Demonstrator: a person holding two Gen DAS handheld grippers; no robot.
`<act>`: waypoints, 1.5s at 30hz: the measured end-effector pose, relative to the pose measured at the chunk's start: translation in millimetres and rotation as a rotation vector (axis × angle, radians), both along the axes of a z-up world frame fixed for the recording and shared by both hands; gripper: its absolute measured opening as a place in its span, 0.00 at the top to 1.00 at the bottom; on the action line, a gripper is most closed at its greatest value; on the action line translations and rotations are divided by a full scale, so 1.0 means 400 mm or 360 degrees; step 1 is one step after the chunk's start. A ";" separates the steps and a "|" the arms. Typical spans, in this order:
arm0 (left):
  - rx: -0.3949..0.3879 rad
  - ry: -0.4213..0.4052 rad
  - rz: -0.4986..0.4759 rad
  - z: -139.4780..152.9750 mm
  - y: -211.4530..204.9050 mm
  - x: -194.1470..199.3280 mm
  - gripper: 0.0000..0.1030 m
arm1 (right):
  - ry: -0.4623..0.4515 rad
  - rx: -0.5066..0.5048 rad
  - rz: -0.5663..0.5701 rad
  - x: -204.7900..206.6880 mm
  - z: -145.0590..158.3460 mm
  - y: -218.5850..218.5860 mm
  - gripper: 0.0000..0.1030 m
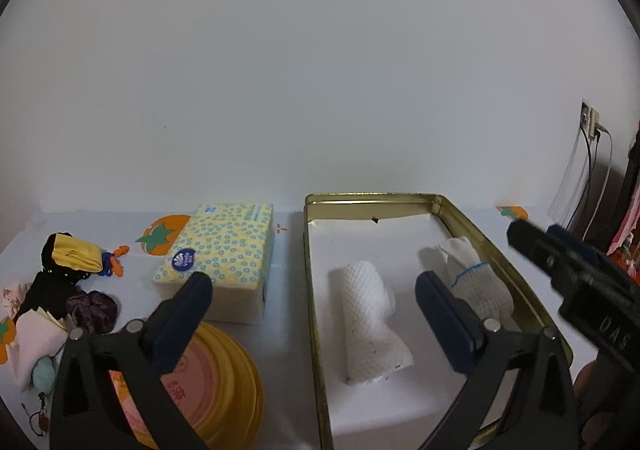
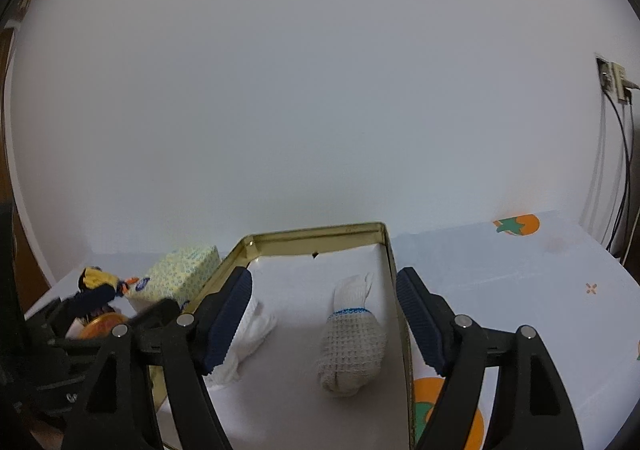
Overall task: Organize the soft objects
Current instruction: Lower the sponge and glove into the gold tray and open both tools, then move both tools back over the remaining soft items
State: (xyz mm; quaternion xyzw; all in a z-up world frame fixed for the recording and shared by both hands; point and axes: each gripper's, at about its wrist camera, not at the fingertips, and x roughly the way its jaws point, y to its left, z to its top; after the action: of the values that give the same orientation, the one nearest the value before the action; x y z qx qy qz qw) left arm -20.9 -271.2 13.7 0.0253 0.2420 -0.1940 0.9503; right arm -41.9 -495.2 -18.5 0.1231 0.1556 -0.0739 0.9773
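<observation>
here, the gold tin (image 1: 460, 215) is sitting on the worktop (image 1: 288, 290) with two soft rolls lying inside: a white waffle cloth (image 1: 370, 324) toward its left wall, a knitted glove (image 2: 352, 346) along its right wall. the left hand-held gripper (image 1: 312, 286) is hovering with fingers spread wide, holding nothing. the right hand-held gripper (image 2: 324, 286) is standing apart too, empty, straddling the tin's right wall. a tissue pack (image 1: 224, 250) is lying left of the tin.

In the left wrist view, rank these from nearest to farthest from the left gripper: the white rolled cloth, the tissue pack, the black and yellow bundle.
From the left gripper, jaws open:
1. White rolled cloth, inside the tin, between the fingers.
2. Tissue pack, left of the tin.
3. Black and yellow bundle, far left.
</observation>
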 end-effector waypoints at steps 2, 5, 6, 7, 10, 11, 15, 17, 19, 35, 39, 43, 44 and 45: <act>0.0028 -0.0040 -0.0004 0.001 -0.003 -0.011 0.00 | -0.0063 -0.0007 -0.0028 -0.014 0.003 0.001 0.26; 0.0063 -0.0109 -0.0030 0.003 -0.004 -0.036 0.00 | -0.0143 -0.0053 -0.0090 -0.037 0.012 0.009 0.24; 0.0072 -0.0134 -0.0045 0.003 -0.004 -0.045 0.00 | -0.0161 -0.0068 -0.0110 -0.042 0.015 0.011 0.18; 0.0080 -0.0160 -0.0060 0.000 -0.002 -0.053 0.00 | -0.0186 -0.0085 -0.0134 -0.048 0.017 0.013 0.12; 0.0125 -0.0233 -0.0101 -0.014 0.002 -0.076 0.00 | -0.0284 -0.0126 -0.0177 -0.069 0.019 0.023 0.11; 0.0142 -0.0235 -0.0113 -0.015 0.001 -0.078 0.00 | -0.0294 -0.0143 -0.0180 -0.072 0.021 0.027 0.11; 0.0118 -0.0261 -0.0124 -0.009 0.014 -0.085 0.00 | -0.0270 -0.0163 -0.0178 -0.069 0.020 0.037 0.11; 0.0110 -0.0255 -0.0127 -0.010 0.020 -0.086 0.00 | -0.0278 -0.0158 -0.0188 -0.074 0.021 0.038 0.11; 0.0095 -0.0251 -0.0123 -0.009 0.028 -0.088 0.00 | -0.0290 -0.0149 -0.0204 -0.080 0.021 0.039 0.11; 0.0048 -0.0307 -0.0130 -0.002 0.100 -0.124 0.00 | -0.0311 -0.0136 -0.0213 -0.133 0.009 0.096 0.11; 0.0026 -0.0294 -0.0133 -0.002 0.126 -0.125 0.00 | -0.0334 -0.0158 -0.0253 -0.146 0.014 0.108 0.11; -0.0005 -0.0261 -0.0121 -0.004 0.158 -0.114 0.00 | -0.0331 -0.0043 -0.0264 -0.155 0.009 0.113 0.11; -0.0010 -0.0251 -0.0118 -0.005 0.168 -0.110 0.00 | -0.0324 -0.0022 -0.0250 -0.154 0.007 0.117 0.11; -0.0015 -0.0245 -0.0115 -0.005 0.178 -0.108 0.00 | -0.0317 -0.0017 -0.0237 -0.153 0.005 0.126 0.11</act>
State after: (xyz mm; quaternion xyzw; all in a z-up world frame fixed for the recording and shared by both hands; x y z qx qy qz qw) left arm -64.1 -200.0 11.7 0.0443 0.1662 -0.2269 0.9586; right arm -103.2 -444.9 -16.3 0.1359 0.0477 -0.1346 0.9804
